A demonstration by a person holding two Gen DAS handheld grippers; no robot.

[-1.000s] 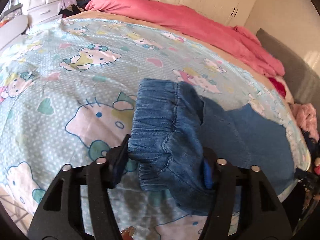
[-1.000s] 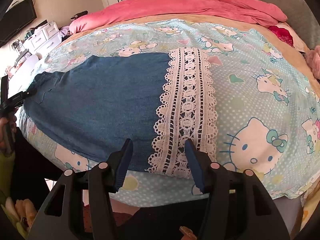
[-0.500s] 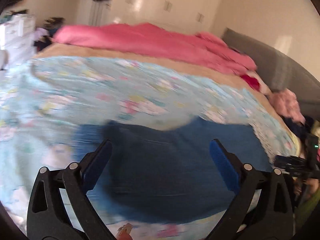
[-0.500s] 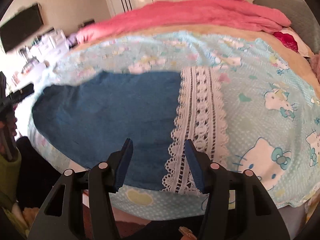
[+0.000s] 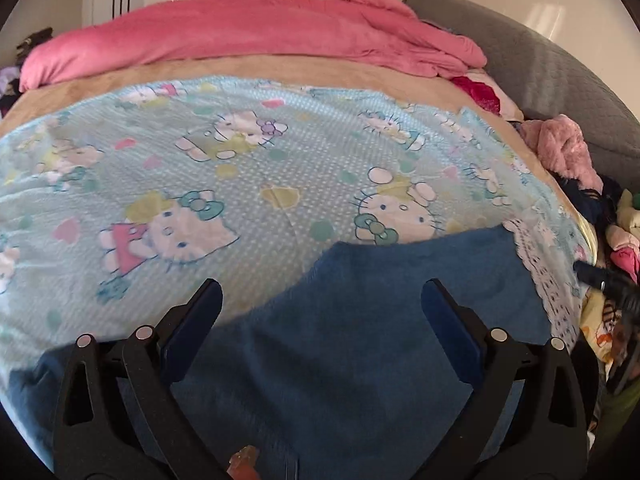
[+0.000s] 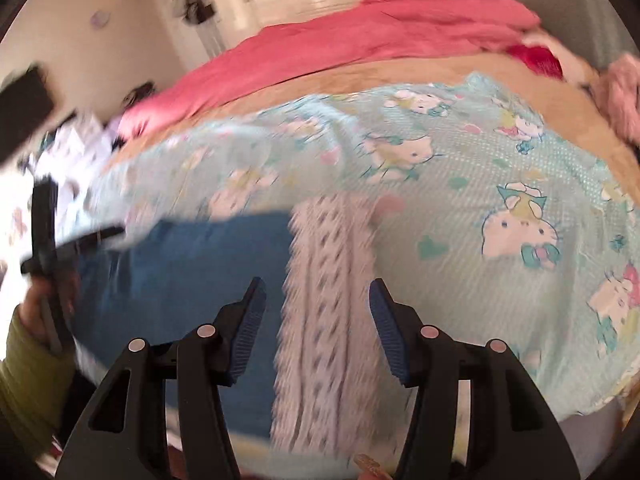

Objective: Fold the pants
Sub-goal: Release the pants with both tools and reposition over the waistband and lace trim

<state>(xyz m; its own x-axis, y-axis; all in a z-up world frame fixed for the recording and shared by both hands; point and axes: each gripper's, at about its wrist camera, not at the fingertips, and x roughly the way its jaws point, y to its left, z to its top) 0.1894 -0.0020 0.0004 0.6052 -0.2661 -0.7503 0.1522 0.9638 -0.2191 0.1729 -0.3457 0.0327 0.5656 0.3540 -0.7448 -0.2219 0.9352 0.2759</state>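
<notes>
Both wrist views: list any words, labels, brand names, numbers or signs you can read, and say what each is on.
None can be read.
The bedsheet carries only cartoon cats, hearts and dots.
The denim pants and their lace hem show no tag or print; the right wrist view is blurred.

Lower centre of the frame: my right gripper (image 6: 316, 316) is hovering with its jaws parted and nothing between the pads. Behind it: blue pants (image 6: 192, 280) are lying flat on the cartoon-print sheet (image 6: 500, 200), their white lace hem (image 6: 328, 300) running top to bottom between my fingers. Left edge: my left gripper (image 6: 60, 248), dark and blurred, is showing above a green sleeve (image 6: 28, 368). Top: a pink blanket (image 6: 360, 40) is lying across the bed.
</notes>
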